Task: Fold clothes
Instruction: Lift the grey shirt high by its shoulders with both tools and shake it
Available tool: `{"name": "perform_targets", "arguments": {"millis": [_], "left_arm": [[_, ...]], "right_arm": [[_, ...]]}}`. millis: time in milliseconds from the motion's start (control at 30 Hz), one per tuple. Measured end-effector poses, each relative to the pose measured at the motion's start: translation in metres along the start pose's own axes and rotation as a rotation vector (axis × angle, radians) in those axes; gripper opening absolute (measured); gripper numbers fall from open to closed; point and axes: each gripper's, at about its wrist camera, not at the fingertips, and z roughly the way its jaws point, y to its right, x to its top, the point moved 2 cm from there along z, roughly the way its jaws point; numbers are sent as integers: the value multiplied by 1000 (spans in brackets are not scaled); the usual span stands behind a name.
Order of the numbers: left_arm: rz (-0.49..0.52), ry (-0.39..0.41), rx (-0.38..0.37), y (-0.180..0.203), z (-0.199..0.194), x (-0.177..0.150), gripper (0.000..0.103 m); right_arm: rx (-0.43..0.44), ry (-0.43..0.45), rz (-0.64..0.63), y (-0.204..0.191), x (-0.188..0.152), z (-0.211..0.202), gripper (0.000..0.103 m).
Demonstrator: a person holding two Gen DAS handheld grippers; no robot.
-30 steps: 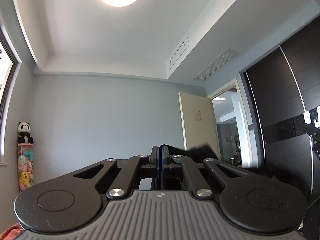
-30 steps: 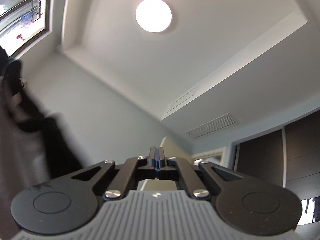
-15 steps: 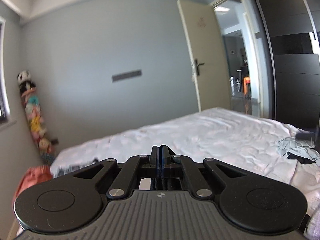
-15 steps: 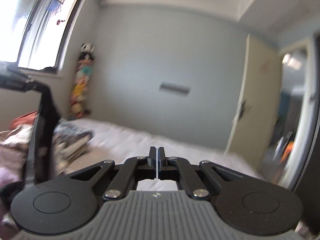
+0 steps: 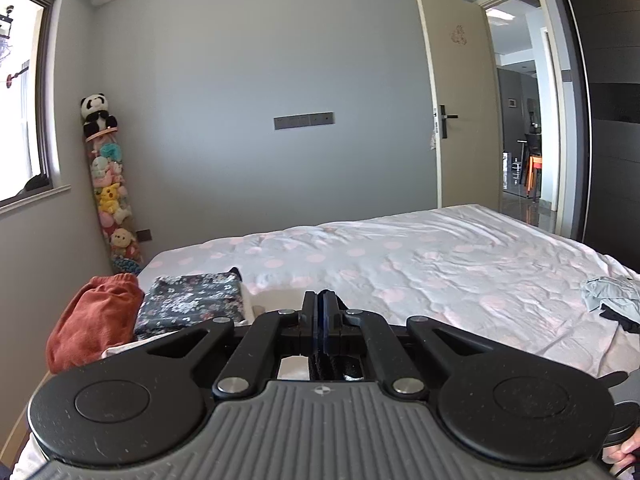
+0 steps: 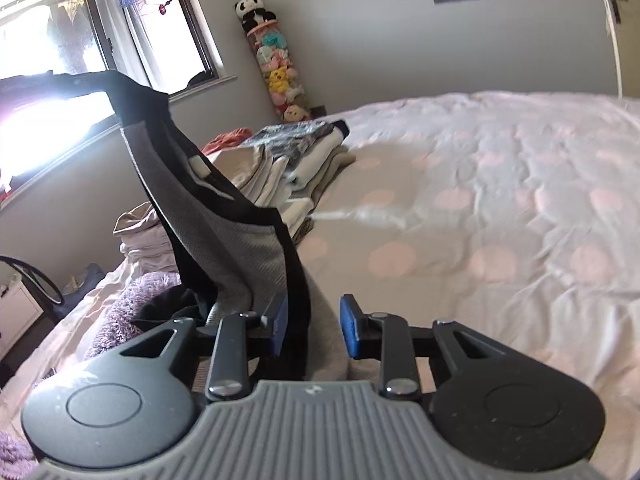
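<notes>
Low in the frame, the right hand-held gripper (image 6: 312, 326) is opening around the garment (image 6: 224, 208); the left hand-held gripper (image 5: 320, 316) stays clenched, probably on its dark edge, after both dropped toward the bed (image 6: 500, 208).

The grey garment (image 6: 236, 240) was a ribbed knit cloth with black fabric trim. The bed sheet (image 5: 420, 264) was matt, wrinkled cotton-like cloth. A purple blanket (image 6: 132, 296) looked fuzzy. The right gripper (image 6: 313, 322) had matt black plastic arms, shiny metal screws.
</notes>
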Motion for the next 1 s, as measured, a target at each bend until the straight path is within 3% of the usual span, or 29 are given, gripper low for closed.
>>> {"name": "perform_targets", "arguments": {"millis": [333,667,700,767,800,1000], "left_arm": [[-36,-11,70,-37,-19,-15,1],[-87,-51,131,-69,-28,-31,1],[-92,-58,137,-71,-27,-33,1],[-105,-68,147,-75,-25,-36,1],[-113,-72,150,-76,-25,-38,1],[-116,-80,161,-79,-27,-39,1]], "right_arm": [[78,-109,41,7,-9,70,33],[144,-165,41,-7,-20,98,36],[148,-169,37,-8,-21,98,35],[162,-174,38,-9,-23,94,20],[167,-174,40,-10,-23,93,5],[91,-58,20,-7,-14,59,5]]}}
